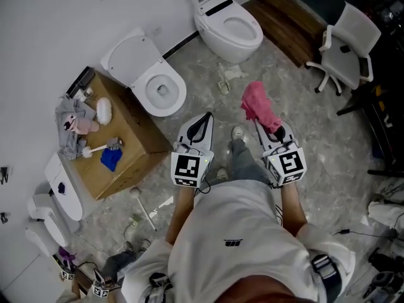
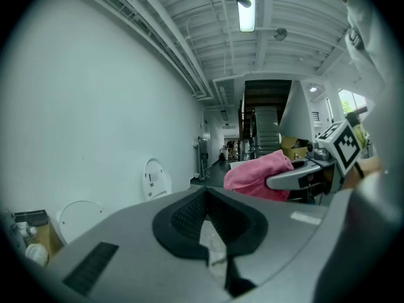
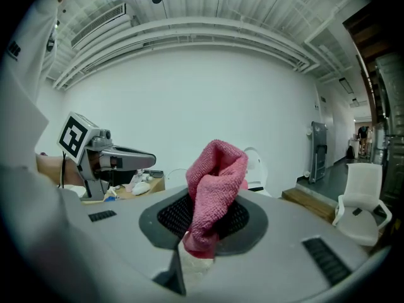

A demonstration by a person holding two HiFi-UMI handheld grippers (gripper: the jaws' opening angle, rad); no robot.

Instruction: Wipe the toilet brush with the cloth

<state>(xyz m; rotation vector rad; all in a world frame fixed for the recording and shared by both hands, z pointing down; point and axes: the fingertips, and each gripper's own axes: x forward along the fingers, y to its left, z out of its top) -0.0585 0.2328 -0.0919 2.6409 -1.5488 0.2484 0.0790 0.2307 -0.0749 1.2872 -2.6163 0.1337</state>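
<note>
While right gripper (image 1: 262, 125) pinches pink cloth (image 1: 255, 101), left gripper (image 1: 206, 117) closed, empty; toilet brush (image 1: 95, 148) at its nine o'clock, long axis three-to-nine, left nearer

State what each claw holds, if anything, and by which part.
Right claw: the pink cloth, pinched at its bunched lower end, the rest standing up free. Left claw: jaws together, nothing held.
</note>
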